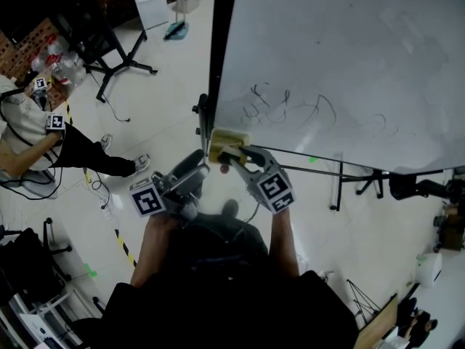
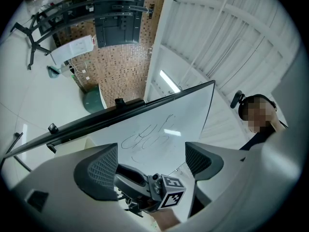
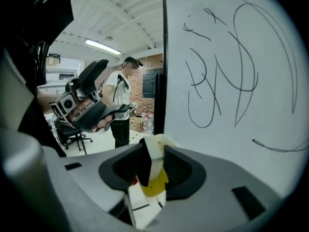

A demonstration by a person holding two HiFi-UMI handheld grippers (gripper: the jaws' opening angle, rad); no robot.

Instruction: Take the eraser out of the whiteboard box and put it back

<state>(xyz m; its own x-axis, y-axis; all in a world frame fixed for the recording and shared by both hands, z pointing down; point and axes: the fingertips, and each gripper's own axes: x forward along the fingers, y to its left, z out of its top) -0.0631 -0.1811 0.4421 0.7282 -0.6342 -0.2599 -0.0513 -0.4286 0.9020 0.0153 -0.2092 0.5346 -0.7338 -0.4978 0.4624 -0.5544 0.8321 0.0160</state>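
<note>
Eraser (image 3: 154, 158), a slim white block with one black face, sits pinched between the dark curved pads of the right gripper (image 3: 152, 164), beside the glossy whiteboard (image 3: 231, 81); the left gripper (image 2: 152, 164) spreads its ribbed jaws wide, empty.

The white, black-faced eraser (image 3: 155, 162) stands on edge at the pale yellow whiteboard box (image 1: 229, 138), pinched by the right tool (image 3: 153, 151).

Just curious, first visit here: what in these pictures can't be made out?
- The eraser, right gripper view: lower end hidden between the right tongs.
- The whiteboard box, head view: right tongs cover that corner; indistinguishable from the eraser.
- The whiteboard scribbles, every view: no readable word.
</note>
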